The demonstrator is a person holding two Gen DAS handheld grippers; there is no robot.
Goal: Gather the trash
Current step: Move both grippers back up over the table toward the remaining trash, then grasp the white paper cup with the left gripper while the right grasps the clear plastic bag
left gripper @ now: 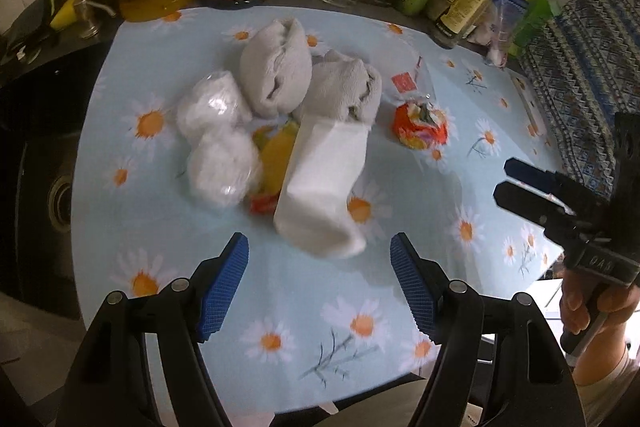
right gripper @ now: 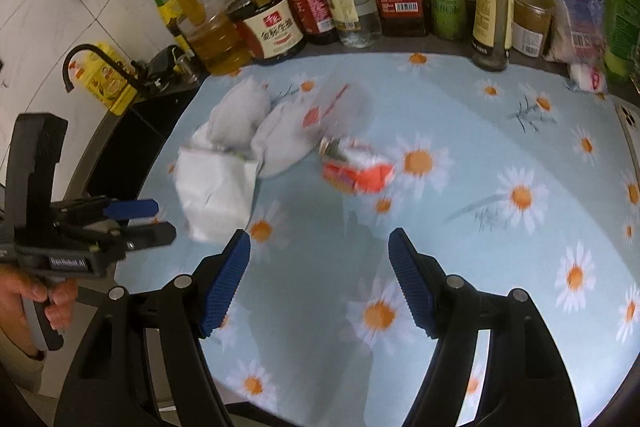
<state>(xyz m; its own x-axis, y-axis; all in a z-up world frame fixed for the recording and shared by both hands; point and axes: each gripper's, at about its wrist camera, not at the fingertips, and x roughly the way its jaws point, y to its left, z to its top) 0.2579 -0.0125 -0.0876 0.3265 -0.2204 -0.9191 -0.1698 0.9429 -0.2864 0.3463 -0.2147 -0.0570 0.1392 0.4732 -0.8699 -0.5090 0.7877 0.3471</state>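
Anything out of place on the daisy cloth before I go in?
Yes: a heap of rubbish mid-cloth: crumpled grey rags, a folded white tissue, clear-wrapped wads and a crushed orange wrapper. Nothing spilled.

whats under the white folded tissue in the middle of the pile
A yellow wrapper and a red scrap poke out from under the white folded tissue's left edge. How far they run beneath is covered.

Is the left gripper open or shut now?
Open. The left gripper has blue pads standing wide apart, nothing between them, above the daisy tablecloth.
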